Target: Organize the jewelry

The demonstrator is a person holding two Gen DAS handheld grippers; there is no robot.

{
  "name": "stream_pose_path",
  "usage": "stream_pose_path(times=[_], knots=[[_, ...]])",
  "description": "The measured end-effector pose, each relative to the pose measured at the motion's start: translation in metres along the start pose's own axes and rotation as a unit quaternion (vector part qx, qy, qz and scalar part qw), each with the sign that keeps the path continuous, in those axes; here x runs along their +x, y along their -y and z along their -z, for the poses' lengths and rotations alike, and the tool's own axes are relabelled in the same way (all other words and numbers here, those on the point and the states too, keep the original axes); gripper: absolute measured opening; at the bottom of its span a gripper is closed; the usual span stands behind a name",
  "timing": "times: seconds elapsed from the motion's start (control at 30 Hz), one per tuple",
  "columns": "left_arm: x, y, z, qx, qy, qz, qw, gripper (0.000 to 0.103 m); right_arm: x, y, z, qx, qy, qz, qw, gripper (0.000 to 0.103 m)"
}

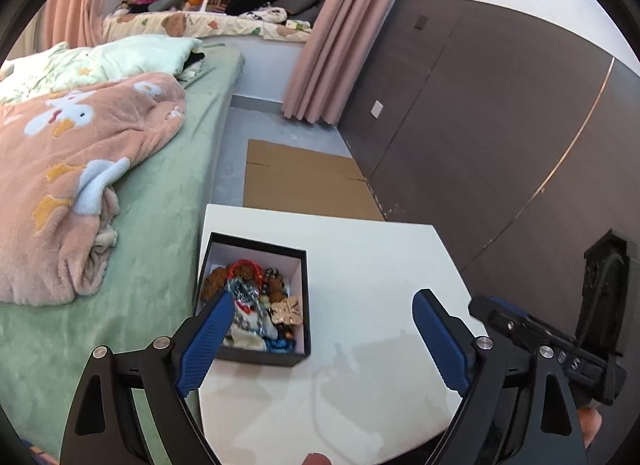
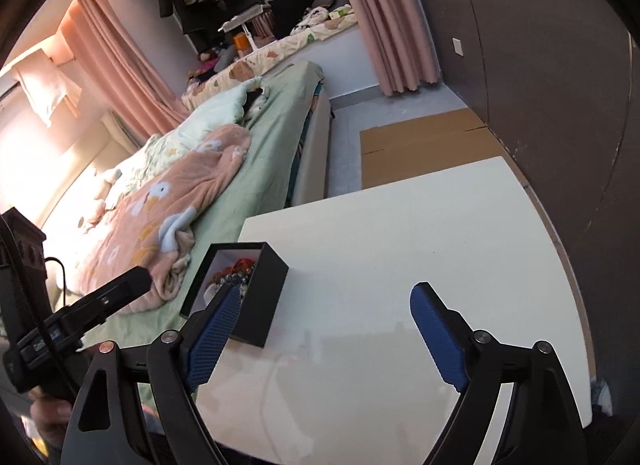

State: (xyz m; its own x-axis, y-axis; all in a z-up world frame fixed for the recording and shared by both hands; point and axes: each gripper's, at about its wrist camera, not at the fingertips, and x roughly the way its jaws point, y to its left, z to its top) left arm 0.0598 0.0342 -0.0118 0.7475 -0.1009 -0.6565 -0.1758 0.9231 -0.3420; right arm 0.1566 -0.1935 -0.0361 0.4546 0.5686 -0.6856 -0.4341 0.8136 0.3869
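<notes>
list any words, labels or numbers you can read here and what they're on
"S": white mark on the body of the right hand-held gripper, left wrist view; a mark beside it is too blurred to read.
White lettering on the body of the left hand-held gripper, right wrist view: too blurred to read.
Black jewelry box: no text visible.

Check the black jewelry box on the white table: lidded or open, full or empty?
Open and holding plenty. The black box shows no lid; its white interior is exposed, with a tangled jewelry pile of beads and chains covering most of the bottom.
</notes>
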Motion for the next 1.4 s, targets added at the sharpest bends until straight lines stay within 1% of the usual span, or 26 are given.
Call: stream_pose_path(times=[0.1, 0.23, 0.33, 0.5, 0.63, 0.83, 1.0, 1.13, 1.4], knots=[[-0.015, 0.009, 0.000, 0.015, 0.003, -0.004, 0.9999, 0.092, -0.011, 0.005, 0.000, 0.008, 0.009, 0.007, 1.000, 0.087], [-0.031, 0.018, 0.002, 0.034, 0.008, -0.009, 0.9993, 0.092, -0.028, 0.010, 0.005, 0.030, 0.006, 0.000, 1.000, 0.087], [-0.040, 0.024, 0.009, 0.046, 0.004, -0.011, 0.9989, 0.092, -0.044, 0.008, 0.012, 0.022, 0.006, 0.011, 1.000, 0.087], [-0.051, 0.028, 0.019, 0.053, 0.001, -0.010, 0.9985, 0.092, -0.064, 0.010, 0.025, 0.017, -0.009, 0.032, 0.999, 0.088], [-0.059, 0.029, 0.023, 0.058, 0.003, -0.015, 0.9982, 0.092, -0.082, 0.011, 0.037, 0.016, -0.007, 0.041, 0.999, 0.088], [-0.075, 0.027, 0.025, 0.055, 0.017, -0.018, 0.9982, 0.093, -0.097, 0.003, 0.038, 0.002, 0.001, 0.048, 0.999, 0.088], [-0.087, 0.028, 0.024, 0.059, 0.029, -0.018, 0.9977, 0.093, -0.108, -0.006, 0.040, -0.003, 0.014, 0.045, 0.999, 0.088], [-0.095, 0.026, 0.023, 0.051, 0.042, -0.017, 0.9977, 0.096, -0.115, -0.014, 0.042, -0.008, 0.024, 0.044, 0.999, 0.089], [-0.107, 0.023, 0.024, 0.046, 0.057, -0.019, 0.9971, 0.097, -0.124, -0.018, 0.044, -0.007, 0.031, 0.048, 0.998, 0.090]])
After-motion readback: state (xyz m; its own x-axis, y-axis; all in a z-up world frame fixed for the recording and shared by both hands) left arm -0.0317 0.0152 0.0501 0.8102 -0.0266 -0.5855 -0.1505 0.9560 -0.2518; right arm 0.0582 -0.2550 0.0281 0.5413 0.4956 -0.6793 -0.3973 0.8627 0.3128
